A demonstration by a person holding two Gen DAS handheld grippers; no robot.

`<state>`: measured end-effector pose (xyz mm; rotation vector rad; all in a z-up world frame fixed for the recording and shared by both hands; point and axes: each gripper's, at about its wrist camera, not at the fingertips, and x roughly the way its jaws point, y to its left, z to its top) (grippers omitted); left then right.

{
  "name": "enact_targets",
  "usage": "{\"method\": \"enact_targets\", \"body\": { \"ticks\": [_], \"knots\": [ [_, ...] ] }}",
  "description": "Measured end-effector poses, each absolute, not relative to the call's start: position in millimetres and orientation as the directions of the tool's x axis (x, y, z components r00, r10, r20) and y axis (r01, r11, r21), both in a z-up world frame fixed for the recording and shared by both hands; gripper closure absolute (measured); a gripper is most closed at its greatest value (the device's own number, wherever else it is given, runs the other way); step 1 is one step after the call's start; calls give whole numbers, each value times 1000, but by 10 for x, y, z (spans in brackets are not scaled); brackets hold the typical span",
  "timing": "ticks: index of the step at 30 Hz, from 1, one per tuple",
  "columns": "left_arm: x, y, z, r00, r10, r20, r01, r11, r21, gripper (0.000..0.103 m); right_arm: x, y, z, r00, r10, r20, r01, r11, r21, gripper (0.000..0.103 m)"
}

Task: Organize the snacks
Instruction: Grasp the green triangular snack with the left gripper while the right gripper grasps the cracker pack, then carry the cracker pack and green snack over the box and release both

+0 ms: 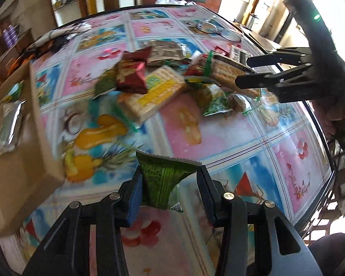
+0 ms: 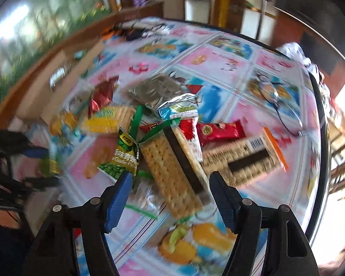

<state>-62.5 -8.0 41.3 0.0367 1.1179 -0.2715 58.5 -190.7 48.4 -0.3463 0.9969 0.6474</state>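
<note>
My left gripper [image 1: 170,172] is shut on a small green snack packet [image 1: 163,179] and holds it above the table. A pile of snacks lies mid-table: a yellow cracker pack [image 1: 154,92], dark red packets [image 1: 131,76] and a cracker sleeve [image 1: 232,73]. My right gripper [image 2: 170,184] is open, its fingers on either side of a long cracker sleeve [image 2: 172,170], which lies beside a green pea packet [image 2: 124,158]. It also shows in the left wrist view [image 1: 243,71], over the pile's right side. A cardboard box [image 1: 20,138] at the left holds a silvery packet [image 1: 9,126].
The round table carries a pink and blue patterned cloth [image 1: 241,138]. Eyeglasses [image 1: 216,31] lie at the far side. A red bar [image 2: 218,130] and a barcoded cracker pack [image 2: 243,158] lie right of the sleeve. Chairs and shelves stand beyond the table edge.
</note>
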Motion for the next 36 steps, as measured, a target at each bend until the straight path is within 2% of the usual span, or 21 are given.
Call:
{"method": "enact_targets", "body": {
  "ticks": [6, 7, 10, 17, 25, 36],
  "knots": [
    [-703, 124, 505, 432, -185, -883, 171, 978, -122, 59, 699, -1776, 288, 386, 259, -885, -660, 748, -69, 32],
    [-707, 146, 521, 434, -187, -882, 166, 978, -126, 59, 696, -1765, 282, 388, 254, -886, -660, 748, -74, 40],
    [-698, 191, 575, 442, -189, -877, 160, 979, -131, 59, 685, -1754, 304, 414, 249, -876, -637, 766, -83, 53],
    [-625, 270, 700, 464, -224, -857, 190, 970, -151, 59, 523, -1941, 404, 418, 301, -857, -535, 844, 35, 54],
    [-404, 458, 788, 487, -304, -819, 245, 947, -207, 59, 150, -2103, 697, 434, 446, -783, -400, 874, 276, 53],
    [-459, 1228, 884, 526, -356, -773, 254, 932, -257, 59, -137, -1261, 1006, 423, 513, -747, -387, 848, 363, 53]
  ]
}}
